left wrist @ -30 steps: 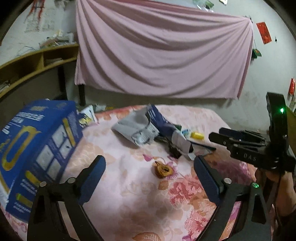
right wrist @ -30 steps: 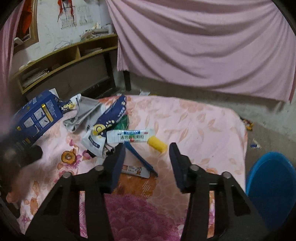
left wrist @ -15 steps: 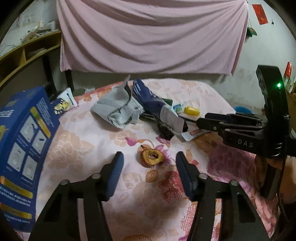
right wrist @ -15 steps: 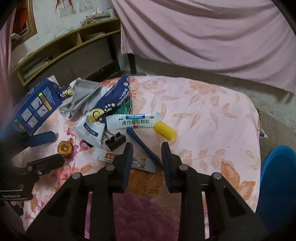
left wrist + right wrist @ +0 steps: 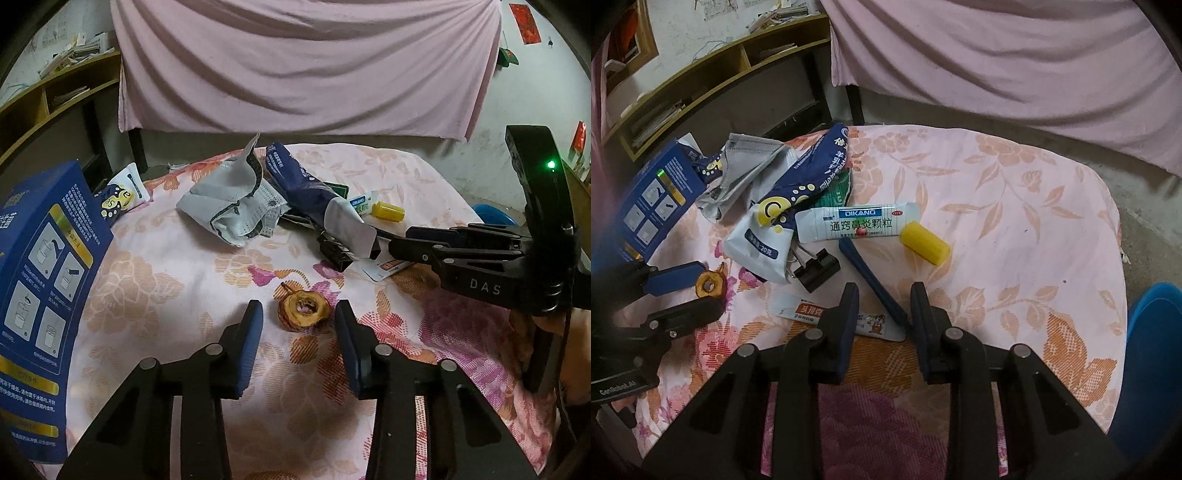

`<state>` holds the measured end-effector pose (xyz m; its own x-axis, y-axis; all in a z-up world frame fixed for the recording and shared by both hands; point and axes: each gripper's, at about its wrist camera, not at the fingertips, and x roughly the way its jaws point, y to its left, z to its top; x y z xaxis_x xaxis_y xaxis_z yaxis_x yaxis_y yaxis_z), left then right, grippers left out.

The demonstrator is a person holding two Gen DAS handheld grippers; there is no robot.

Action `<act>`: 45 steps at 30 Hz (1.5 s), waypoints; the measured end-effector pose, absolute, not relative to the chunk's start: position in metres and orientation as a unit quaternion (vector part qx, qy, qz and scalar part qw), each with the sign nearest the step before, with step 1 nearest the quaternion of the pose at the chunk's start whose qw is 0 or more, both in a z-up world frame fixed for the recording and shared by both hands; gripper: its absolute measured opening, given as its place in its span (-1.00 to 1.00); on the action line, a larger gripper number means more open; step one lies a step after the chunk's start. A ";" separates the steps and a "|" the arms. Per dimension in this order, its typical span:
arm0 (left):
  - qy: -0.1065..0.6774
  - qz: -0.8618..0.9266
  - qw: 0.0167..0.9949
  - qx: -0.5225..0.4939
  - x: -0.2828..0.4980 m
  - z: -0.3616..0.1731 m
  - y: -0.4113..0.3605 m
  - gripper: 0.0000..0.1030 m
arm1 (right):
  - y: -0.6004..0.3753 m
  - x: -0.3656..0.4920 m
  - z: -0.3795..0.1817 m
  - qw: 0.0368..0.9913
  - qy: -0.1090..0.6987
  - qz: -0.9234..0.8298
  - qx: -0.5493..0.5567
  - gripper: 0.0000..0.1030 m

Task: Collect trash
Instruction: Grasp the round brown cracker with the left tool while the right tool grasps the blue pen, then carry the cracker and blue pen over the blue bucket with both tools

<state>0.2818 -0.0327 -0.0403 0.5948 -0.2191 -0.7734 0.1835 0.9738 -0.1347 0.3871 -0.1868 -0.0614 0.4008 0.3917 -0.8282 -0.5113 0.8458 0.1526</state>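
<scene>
Trash lies on a floral pink cloth (image 5: 155, 280). A brown dried fruit ring (image 5: 303, 310) sits between the fingers of my open left gripper (image 5: 298, 314), untouched; it also shows in the right wrist view (image 5: 710, 285). My open right gripper (image 5: 884, 295) straddles a blue stick (image 5: 871, 278) and a flat sachet (image 5: 842, 318). Beyond lie a white DIKANG sachet (image 5: 858, 221), a yellow cylinder (image 5: 924, 243), a black binder clip (image 5: 816, 271), a navy packet (image 5: 798, 192) and a crumpled grey wrapper (image 5: 232, 203).
A tall blue box (image 5: 40, 295) stands at the cloth's left edge. A blue bin (image 5: 1148, 369) sits on the floor at the right. A wooden shelf (image 5: 713, 81) and a hanging pink sheet (image 5: 303, 66) are behind.
My left gripper moved forward to the dried fruit ring and its fingers narrowed around it. My right gripper moved forward over the blue stick and narrowed.
</scene>
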 end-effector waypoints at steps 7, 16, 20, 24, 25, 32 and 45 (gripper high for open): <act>0.436 -0.117 0.892 -0.025 0.283 -0.042 -0.030 -0.52 | -0.180 0.384 -0.061 0.830 0.474 0.287 -0.066 -0.29; 0.425 -0.119 0.897 -0.029 0.277 -0.039 -0.029 -0.53 | -0.180 0.378 -0.058 0.834 0.465 0.289 -0.060 -0.36; 0.401 -0.114 0.908 -0.023 0.268 -0.031 -0.031 -0.53 | -0.181 0.367 -0.049 0.850 0.441 0.280 -0.066 -0.36; 0.367 -0.108 0.924 -0.018 0.255 -0.021 -0.033 -0.53 | -0.189 0.352 -0.034 0.877 0.392 0.268 -0.069 -0.36; 0.360 -0.108 0.927 -0.020 0.253 -0.018 -0.033 -0.53 | -0.191 0.349 -0.030 0.883 0.379 0.267 -0.067 -0.36; 0.310 -0.104 0.944 -0.044 0.241 0.004 -0.038 -0.53 | -0.213 0.328 -0.005 0.922 0.296 0.247 -0.041 -0.36; 0.240 -0.128 0.962 -0.021 0.232 0.051 -0.084 -0.53 | -0.257 0.304 0.029 0.957 0.213 0.195 -0.018 -0.36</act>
